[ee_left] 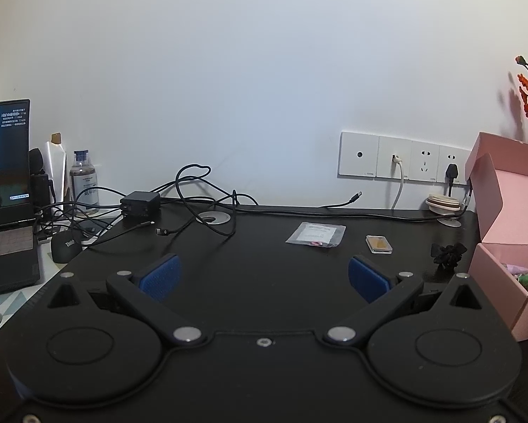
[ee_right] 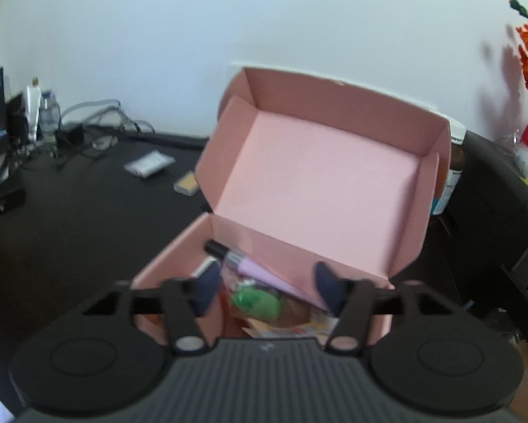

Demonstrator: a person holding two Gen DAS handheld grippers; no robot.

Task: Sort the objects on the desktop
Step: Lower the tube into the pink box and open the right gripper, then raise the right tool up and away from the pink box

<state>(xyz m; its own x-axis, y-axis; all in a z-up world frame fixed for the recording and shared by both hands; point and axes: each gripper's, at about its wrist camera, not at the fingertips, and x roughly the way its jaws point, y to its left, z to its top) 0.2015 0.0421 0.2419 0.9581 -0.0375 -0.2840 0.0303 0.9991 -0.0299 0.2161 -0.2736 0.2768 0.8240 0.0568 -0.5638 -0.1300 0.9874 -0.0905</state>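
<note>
Pink box [ee_right: 320,176] lies under the right gripper [ee_right: 267,289], whose jaws gape empty above it.

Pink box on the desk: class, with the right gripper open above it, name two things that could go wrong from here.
1. The right gripper hangs open over the pink box, already crowded with a pen and a green item; lowering could jam against them.
2. The upright lid stands close behind; a forward push might knock it.

You see a plain white wall [ee_left: 264,70] behind the black desk [ee_left: 264,264]; a row of sockets [ee_left: 405,158] sits just above the desk.
</note>
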